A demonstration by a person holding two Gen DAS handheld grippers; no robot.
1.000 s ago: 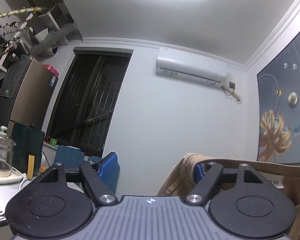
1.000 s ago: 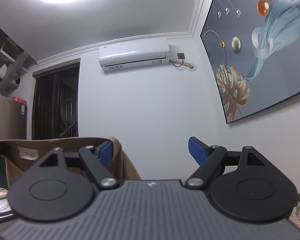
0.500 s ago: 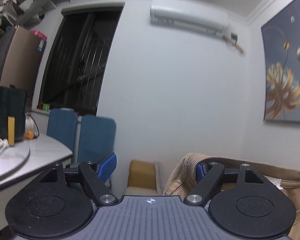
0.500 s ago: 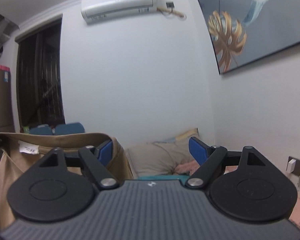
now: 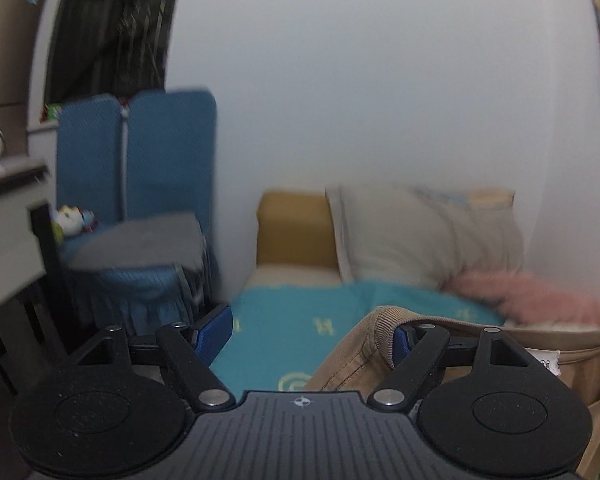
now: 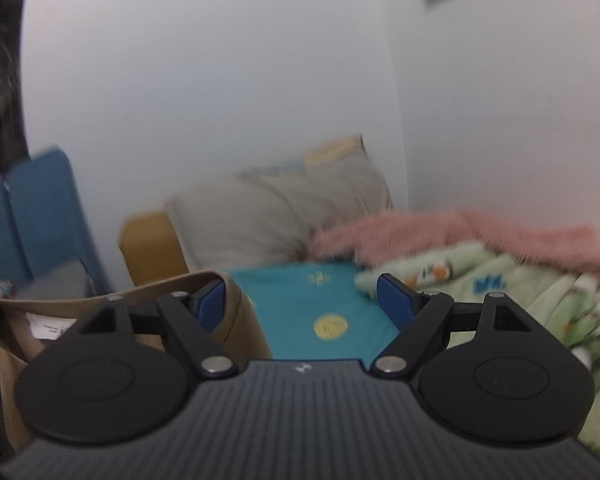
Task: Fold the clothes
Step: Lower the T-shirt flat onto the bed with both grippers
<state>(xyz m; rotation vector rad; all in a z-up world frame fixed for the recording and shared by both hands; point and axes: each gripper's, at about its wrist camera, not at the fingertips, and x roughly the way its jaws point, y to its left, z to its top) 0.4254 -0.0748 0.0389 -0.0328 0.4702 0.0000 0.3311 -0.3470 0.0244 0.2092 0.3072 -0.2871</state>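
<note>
Both grippers stand wide open, each with one blue finger hooked inside the ribbed edge of a tan garment [image 5: 452, 354] that hangs stretched between them above the teal sheet [image 5: 300, 320].

On the left gripper [image 5: 314, 334], the right finger [image 5: 400, 346] sits under the garment's rim, cloth draped over it, while the other finger is bare over the sheet. On the right gripper [image 6: 300, 306], the left finger [image 6: 212, 306] is tucked under the rim in the same way, and its far finger is free over the sheet. Neither pair of fingers pinches the cloth; it rests on a single finger each side. A white label [image 6: 50, 326] shows on the garment's inner face.

Behind the sheet lie a grey pillow [image 5: 424, 236] and a mustard cushion [image 5: 296, 228]; a pink fluffy blanket [image 6: 480, 236] and a green printed quilt [image 6: 540, 292] lie to its right. Left of the sheet stands what looks like a blue chair [image 5: 140, 160], though motion blur smears it.
</note>
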